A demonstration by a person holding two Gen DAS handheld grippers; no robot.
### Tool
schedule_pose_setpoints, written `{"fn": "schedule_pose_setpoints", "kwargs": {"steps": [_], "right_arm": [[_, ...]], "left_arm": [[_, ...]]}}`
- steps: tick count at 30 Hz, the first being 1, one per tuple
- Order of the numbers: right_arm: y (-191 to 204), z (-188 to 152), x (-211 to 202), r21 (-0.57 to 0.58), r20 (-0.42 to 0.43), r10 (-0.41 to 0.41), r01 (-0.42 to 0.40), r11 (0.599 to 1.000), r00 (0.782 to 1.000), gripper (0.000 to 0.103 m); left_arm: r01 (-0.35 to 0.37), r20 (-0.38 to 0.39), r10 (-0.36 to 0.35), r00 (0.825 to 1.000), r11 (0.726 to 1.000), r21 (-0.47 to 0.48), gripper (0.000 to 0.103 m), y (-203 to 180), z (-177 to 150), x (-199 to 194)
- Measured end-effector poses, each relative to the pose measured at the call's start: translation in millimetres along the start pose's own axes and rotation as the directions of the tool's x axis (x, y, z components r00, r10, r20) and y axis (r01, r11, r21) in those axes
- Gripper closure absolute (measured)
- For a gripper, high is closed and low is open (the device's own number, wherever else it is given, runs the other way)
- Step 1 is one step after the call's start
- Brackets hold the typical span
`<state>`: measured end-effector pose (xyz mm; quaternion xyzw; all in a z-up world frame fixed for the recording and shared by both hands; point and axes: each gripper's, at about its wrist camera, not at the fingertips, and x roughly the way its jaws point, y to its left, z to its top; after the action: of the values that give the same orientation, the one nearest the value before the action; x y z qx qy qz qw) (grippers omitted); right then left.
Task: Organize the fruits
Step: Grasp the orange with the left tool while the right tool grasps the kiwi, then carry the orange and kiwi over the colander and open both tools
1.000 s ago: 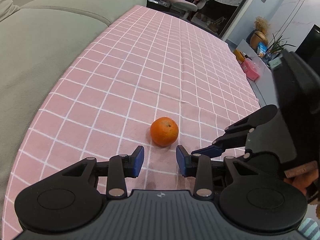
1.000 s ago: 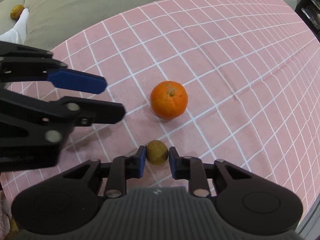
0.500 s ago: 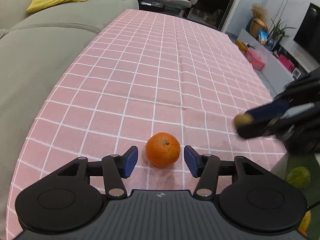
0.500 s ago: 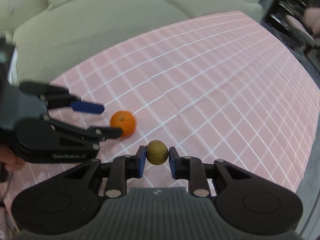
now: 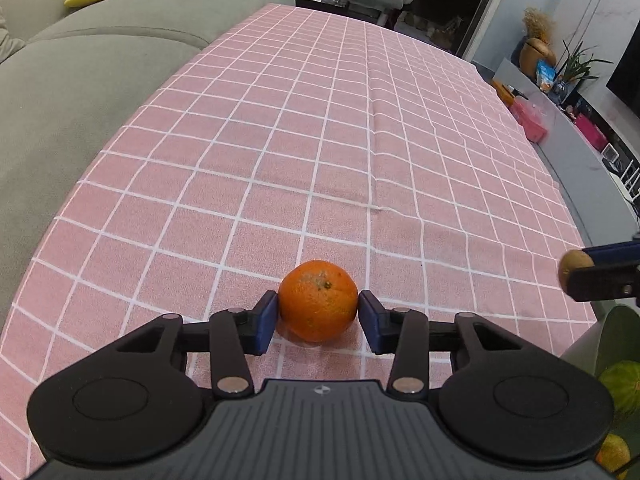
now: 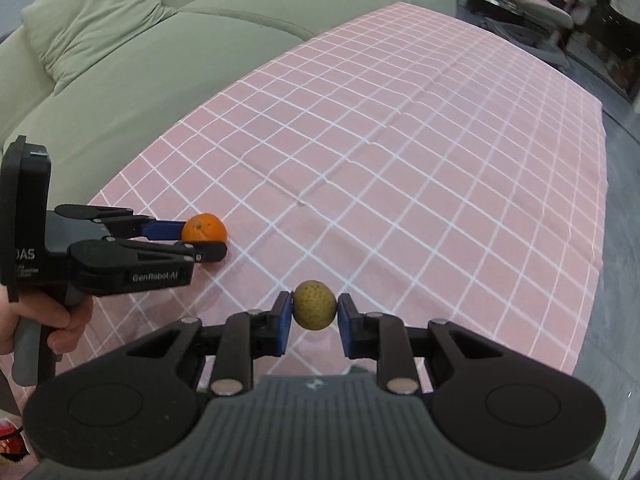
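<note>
Your left tongs (image 5: 318,316) sit lower center of the frame with the orange (image 5: 318,306) dead between the pads on the counter (image 5: 360,140), touching or nearly. Right tongs (image 6: 313,314) are clamped on a small brown fruit (image 6: 314,310), held up off the cloth.

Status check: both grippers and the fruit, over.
Left gripper closing around the orange on the tablecloth, grip unconfirmed. Right gripper shut on the small brown fruit, lifted. No obstruction in view.

surface: pink checked tablecloth (image 5: 360,128) | on it: orange (image 5: 318,306)
</note>
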<state>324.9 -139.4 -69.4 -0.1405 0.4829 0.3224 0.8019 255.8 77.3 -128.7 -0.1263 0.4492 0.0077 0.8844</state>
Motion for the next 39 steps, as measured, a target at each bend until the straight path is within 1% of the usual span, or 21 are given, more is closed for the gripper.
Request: {"fn": "schedule_pose_setpoints", "kwargs": {"steps": [3,6,11,14,16,18,20,23,25,28,30,32,34,35,37,39], "right_arm": [[-5,-8,-9,0.041,0.028,0.003,-0.004,0.999,1.000,0.082],[-9,-13,-28,0.092,0.080,0.000,-0.007,0.996,0.997,0.082],[-10,-30,-65,0.143,0.159,-0.015,-0.008,0.990,0.987,0.082],[-11,-47,-85,0.159,0.184,-0.033,0.003,0.987,0.982,0.082],[-13,-60,-95,0.173,0.191,-0.046,0.012,0.985,0.981,0.082],[-18,-77,-105,0.189,0.191,-0.065,0.028,0.982,0.979,0.082],[-22,-92,-111,0.207,0.186,-0.080,0.040,0.977,0.979,0.082],[-26,-112,-115,0.225,0.172,-0.102,0.062,0.972,0.980,0.082],[-27,-125,-114,0.221,0.159,-0.114,0.077,0.972,0.981,0.082],[-29,-140,-107,0.195,0.139,-0.105,0.077,0.978,0.985,0.082],[-32,-145,-98,0.184,0.125,-0.086,0.062,0.981,0.988,0.082],[-37,-150,-87,0.176,0.105,-0.070,0.050,0.983,0.992,0.082],[-38,-150,-76,0.144,0.079,-0.073,0.061,0.988,0.994,0.082],[-38,-150,-70,0.122,0.066,-0.079,0.071,0.990,0.995,0.082],[-38,-150,-60,0.089,0.038,-0.079,0.075,0.993,0.996,0.082],[-37,-150,-49,0.059,0.003,-0.077,0.076,0.995,0.997,0.083]], "left_arm": [[-0.005,0.028,0.005,1.000,1.000,-0.002,0.056,1,-1,-8],[0.024,0.054,-0.023,0.998,0.999,-0.029,0.056,1,5,-26],[0.075,0.084,-0.076,0.994,0.997,0.014,0.056,-14,20,-66],[0.120,0.080,-0.124,0.989,0.991,0.060,0.056,-34,24,-87],[0.157,0.068,-0.165,0.984,0.982,0.104,0.056,-53,24,-99],[0.199,0.051,-0.210,0.976,0.965,0.168,0.056,-78,21,-109],[0.225,0.027,-0.237,0.971,0.945,0.239,0.056,-103,15,-114],[0.254,-0.022,-0.261,0.965,0.915,0.314,0.056,-137,6,-111],[0.276,-0.070,-0.268,0.961,0.900,0.336,0.056,-155,2,-105],[0.311,-0.145,-0.277,0.950,0.880,0.358,0.056,-178,-6,-90],[0.336,-0.207,-0.280,0.938,0.881,0.332,0.056,-188,-9,-74],[0.334,-0.244,-0.264,0.933,0.886,0.321,0.056,-191,-9,-58],[0.327,-0.293,-0.235,0.927,0.890,0.317,0.056,-195,-15,-43],[0.304,-0.285,-0.208,0.936,0.885,0.353,0.056,-198,-16,-40],[0.300,-0.281,-0.191,0.940,0.855,0.423,0.056,-210,-16,-37],[0.282,-0.281,-0.162,0.946,0.838,0.467,0.056,-217,-18,-36]]}}
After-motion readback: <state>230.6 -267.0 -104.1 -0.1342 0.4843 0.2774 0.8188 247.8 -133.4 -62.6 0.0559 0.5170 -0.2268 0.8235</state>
